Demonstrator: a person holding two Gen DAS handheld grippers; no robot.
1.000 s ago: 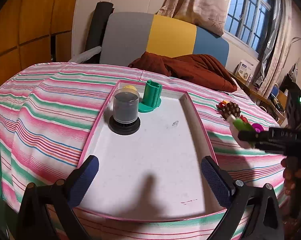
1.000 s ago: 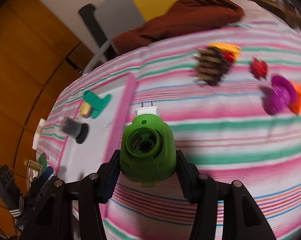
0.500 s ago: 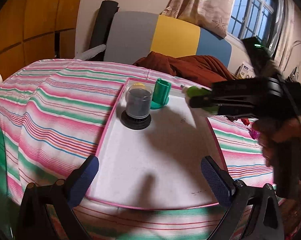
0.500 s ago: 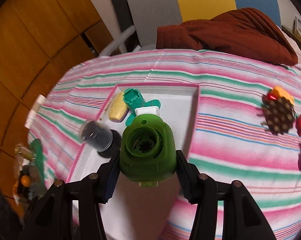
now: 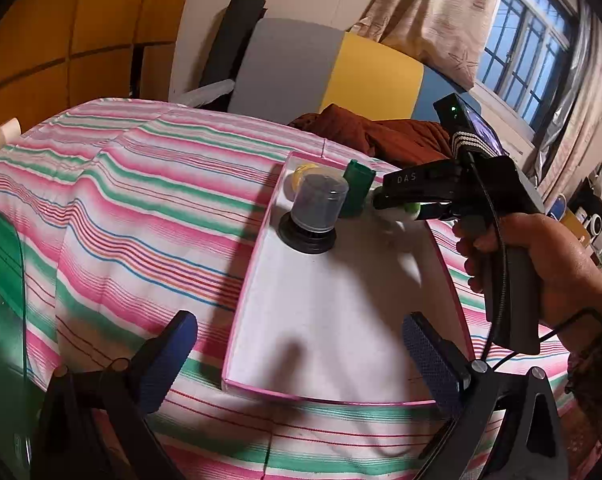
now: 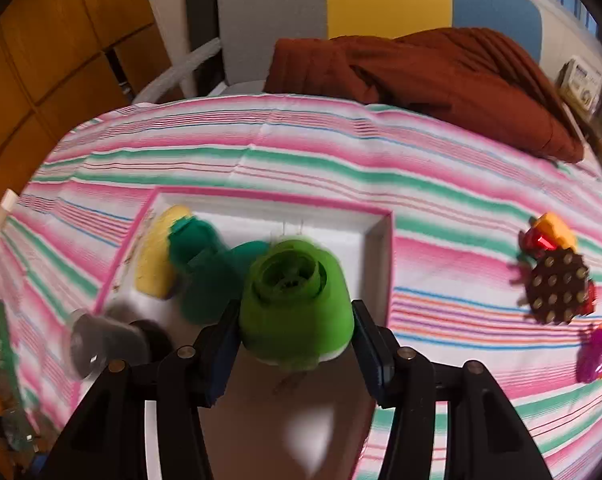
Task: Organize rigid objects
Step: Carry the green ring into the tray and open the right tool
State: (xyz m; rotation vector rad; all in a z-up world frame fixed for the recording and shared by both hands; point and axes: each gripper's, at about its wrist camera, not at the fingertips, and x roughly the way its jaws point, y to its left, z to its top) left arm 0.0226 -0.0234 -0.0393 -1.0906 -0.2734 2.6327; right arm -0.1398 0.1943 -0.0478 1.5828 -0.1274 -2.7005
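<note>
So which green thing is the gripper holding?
The light green plug, pinched in the right gripper. The darker green holder just stands in the tray.

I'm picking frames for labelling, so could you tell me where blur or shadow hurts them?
Right wrist view: motion blur smears the green plug-in device and dark green holder. Left wrist view: sharp, but shadows darken the tray.

You're gripping the green plug-in device [image 6: 295,304] in your right gripper [image 6: 297,344], hovering over the pink-rimmed tray [image 6: 381,240], dark green piece [image 6: 205,268] possibly blurred alongside.
</note>
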